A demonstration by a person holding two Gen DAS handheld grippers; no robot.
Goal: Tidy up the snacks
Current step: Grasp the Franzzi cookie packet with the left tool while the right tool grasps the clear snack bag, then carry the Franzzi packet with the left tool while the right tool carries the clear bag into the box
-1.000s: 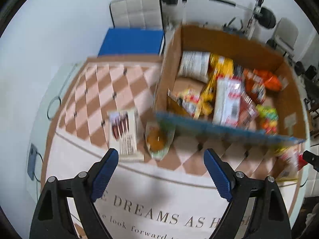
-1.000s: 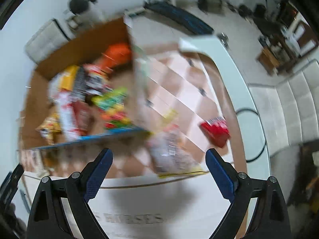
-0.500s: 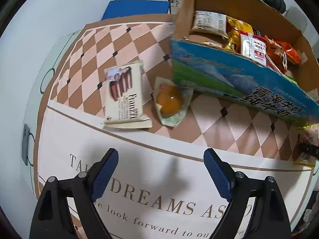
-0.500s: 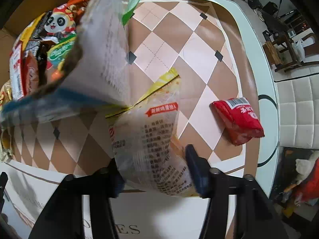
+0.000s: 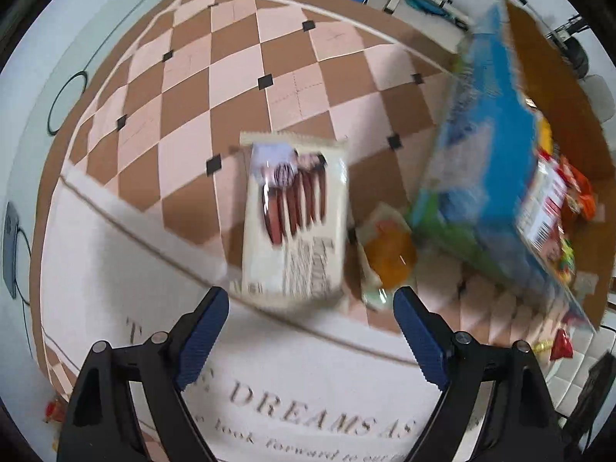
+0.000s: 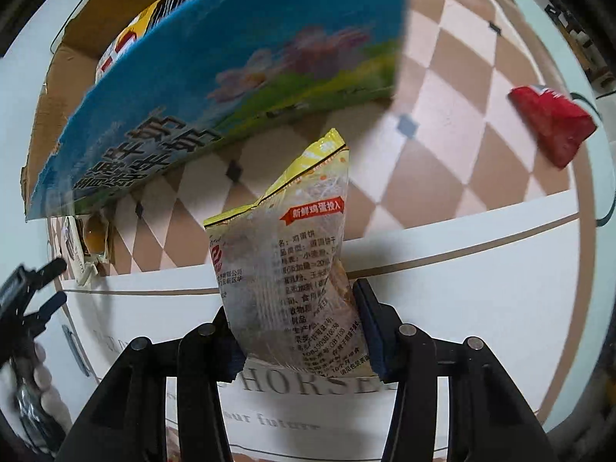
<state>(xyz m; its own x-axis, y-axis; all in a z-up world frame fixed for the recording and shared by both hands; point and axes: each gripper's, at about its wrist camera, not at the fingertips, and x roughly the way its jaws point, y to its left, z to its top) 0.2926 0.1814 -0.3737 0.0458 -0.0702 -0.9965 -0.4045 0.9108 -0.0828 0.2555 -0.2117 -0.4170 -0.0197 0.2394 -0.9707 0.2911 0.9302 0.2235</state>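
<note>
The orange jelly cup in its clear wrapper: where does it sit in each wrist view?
Left wrist: orange jelly cup lies right of centre, between the white biscuit pack and the blue box.
Right wrist: small at far left, under the box's near corner.
Shared landmark: the blue box.

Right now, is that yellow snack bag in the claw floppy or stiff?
Probably floppy: the yellow snack bag creases and twists above the right claw. It stands up unsupported, so it is likely light. The biscuits that seem to show inside could crack if squeezed hard.
</note>
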